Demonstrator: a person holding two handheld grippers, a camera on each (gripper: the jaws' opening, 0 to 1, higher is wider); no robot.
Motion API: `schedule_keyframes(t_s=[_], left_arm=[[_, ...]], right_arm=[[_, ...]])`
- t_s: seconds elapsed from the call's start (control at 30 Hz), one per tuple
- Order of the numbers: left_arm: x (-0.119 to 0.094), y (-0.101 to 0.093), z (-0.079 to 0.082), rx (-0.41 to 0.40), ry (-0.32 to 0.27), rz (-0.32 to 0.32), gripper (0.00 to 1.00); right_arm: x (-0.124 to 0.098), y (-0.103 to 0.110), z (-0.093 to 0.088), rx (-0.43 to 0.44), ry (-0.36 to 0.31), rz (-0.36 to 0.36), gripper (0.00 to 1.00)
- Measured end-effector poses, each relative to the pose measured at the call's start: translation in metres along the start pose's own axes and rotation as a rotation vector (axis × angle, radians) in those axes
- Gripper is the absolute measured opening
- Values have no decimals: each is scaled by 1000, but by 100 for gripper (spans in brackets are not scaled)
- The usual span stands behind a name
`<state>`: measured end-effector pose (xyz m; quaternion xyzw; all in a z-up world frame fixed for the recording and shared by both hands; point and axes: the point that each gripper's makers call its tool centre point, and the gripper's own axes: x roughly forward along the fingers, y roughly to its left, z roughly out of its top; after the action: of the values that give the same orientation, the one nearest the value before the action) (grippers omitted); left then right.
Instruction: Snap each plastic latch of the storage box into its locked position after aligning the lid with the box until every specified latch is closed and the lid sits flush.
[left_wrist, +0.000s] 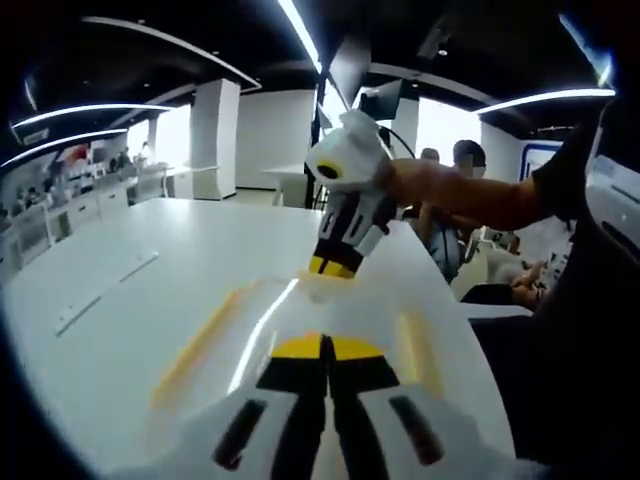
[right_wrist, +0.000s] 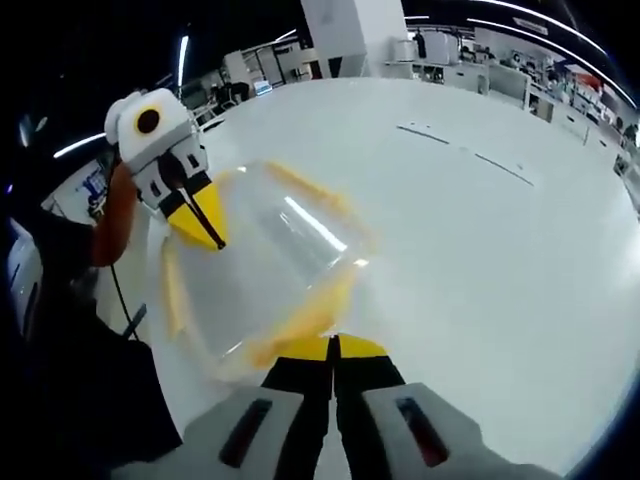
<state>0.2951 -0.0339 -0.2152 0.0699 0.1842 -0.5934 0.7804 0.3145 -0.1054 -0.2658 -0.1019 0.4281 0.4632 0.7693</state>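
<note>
Storage box (right_wrist: 265, 270) sits on the white desk (right_wrist: 480, 230), clear-bodied with a clear lid and yellow latches along its edges; motion blur softens its outline. In the right gripper view it occupies the centre-left, with a yellow latch (right_wrist: 300, 325) at its near edge, about 6 o'clock of the box, just ahead of the right gripper (right_wrist: 333, 352). Whether the jaws touch it cannot be told. The right gripper's jaws stand together, yellow tips meeting with no visible gap, nothing between them.

The left gripper (right_wrist: 205, 225) comes in at 10 o'clock of the box, angled down, yellow tips closed to a point and resting at the box's far-left rim. A bare forearm (right_wrist: 112, 225) holds it from behind.

In the left gripper view the box lid (left_wrist: 300, 330) lies straight ahead, yellow strips at 9 and 3 o'clock. The left gripper (left_wrist: 326, 350) shows its jaws pressed together over the near edge. The right gripper (left_wrist: 332, 266) points down at 12 o'clock, tips on the far rim, held by an outstretched arm (left_wrist: 470, 195).

People (left_wrist: 465, 160) sit in the background beyond the desk.
</note>
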Motion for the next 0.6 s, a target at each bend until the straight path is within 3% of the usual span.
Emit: schedule_keyframes(t_s=[0.27, 0.4, 0.53, 0.57, 0.6], left_arm=[[0, -1, 0, -3, 0, -3, 0], [1, -2, 0, -12, -13, -10, 0], [0, -3, -2, -26, 0, -10, 0], [0, -3, 3, -11, -22, -10, 0], [-2, -3, 3, -9, -21, -8, 0]], right_arm=[[0, 3, 0, 8, -2, 1, 0], [-1, 0, -1, 51, -25, 16, 0], [7, 8, -16, 83, 7, 36, 0], [8, 16, -15, 82, -31, 23, 0], [4, 8, -9, 88, -37, 28, 0]])
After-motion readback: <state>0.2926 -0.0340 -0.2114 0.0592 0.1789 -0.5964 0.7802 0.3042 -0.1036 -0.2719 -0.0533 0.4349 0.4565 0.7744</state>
